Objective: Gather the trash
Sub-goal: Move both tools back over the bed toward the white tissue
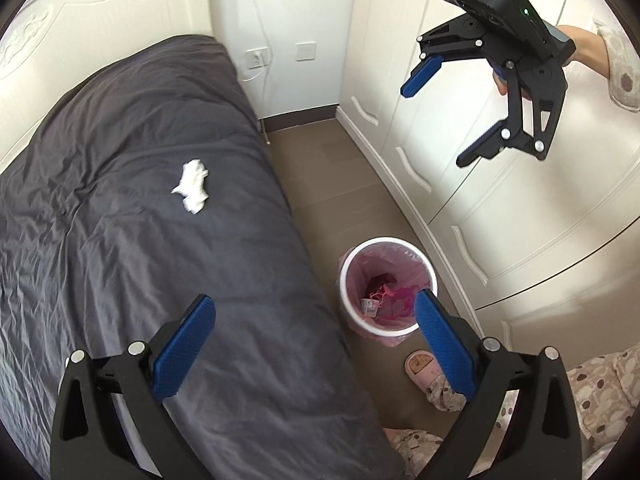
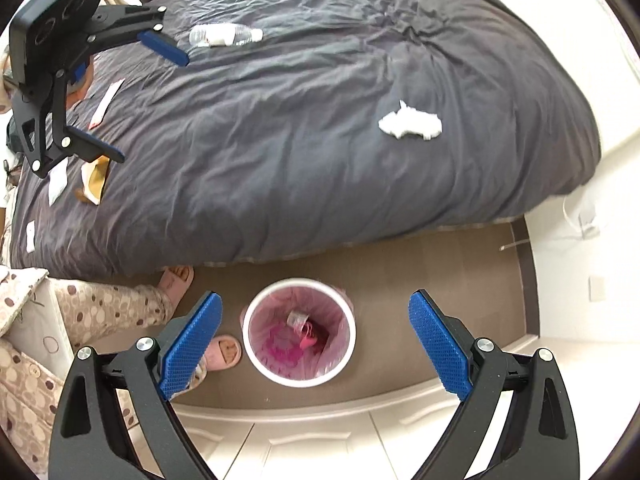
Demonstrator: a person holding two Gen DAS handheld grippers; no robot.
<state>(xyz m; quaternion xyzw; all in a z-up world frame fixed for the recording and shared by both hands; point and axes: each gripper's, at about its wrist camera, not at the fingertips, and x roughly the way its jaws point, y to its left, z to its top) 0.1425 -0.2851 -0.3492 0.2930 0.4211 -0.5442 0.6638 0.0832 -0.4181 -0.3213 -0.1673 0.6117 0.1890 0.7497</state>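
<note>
Left wrist view: my left gripper hangs over the bed's edge; its blue fingers are spread wide with nothing between them
Right wrist view: my right gripper hovers above the bin; its fingers are also spread wide and hold nothing
Bin: white, lined with a pink bag, standing on the brown floor between bed and wardrobe; bits of trash already lie inside
Tissue: a crumpled white wad on the grey duvet, well apart from both grippers
Bottle: clear plastic, lying on its side on the far part of the duvet
Wrappers: several paper scraps scattered on the duvet near my left gripper
Wardrobe: cream doors just beside the bin
Slippers: pink, on my feet; one touches the bin's side
</note>
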